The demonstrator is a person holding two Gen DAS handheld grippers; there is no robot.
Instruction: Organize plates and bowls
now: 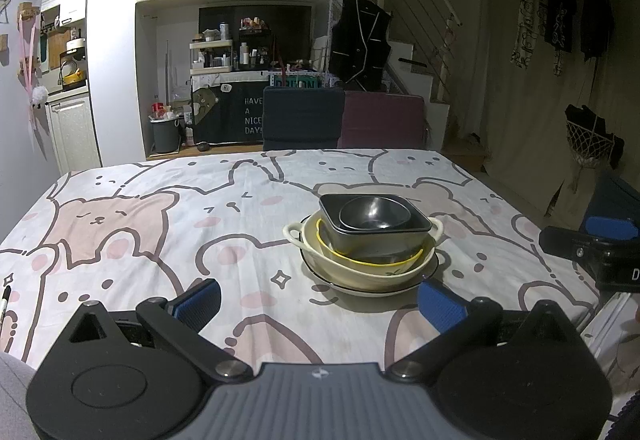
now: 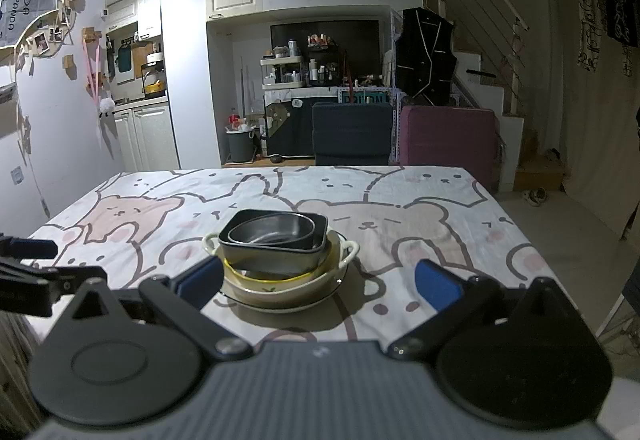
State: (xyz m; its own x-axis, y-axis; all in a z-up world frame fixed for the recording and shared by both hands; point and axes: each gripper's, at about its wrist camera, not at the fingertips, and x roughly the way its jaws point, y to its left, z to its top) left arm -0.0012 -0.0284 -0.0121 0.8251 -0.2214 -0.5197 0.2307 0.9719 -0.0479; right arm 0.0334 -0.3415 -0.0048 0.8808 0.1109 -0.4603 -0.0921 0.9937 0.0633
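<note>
The round dark metal bowl [image 1: 375, 214] sits inside the square dark grey dish [image 1: 374, 236], so most of its outside is hidden. The flat white plate [image 1: 352, 286] at the bottom only shows its rim. The yellow-rimmed bowl [image 2: 276, 278] is mostly buried, maybe ceramic. At the right edge of the left wrist view, the other black gripper [image 1: 600, 240] gets cut off.

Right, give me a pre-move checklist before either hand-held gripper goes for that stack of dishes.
1. Left hand-held gripper open, nothing held: ok.
2. Right hand-held gripper open, nothing held: ok.
3. Small round bowl on top, sitting inside the dark square dish: ok.
4. Stack level: not ok, the square dish sits tilted in the yellow-rimmed bowl.
5. Bottom plate flat on the tablecloth: ok.
6. Cracks or residue: cannot tell.
</note>
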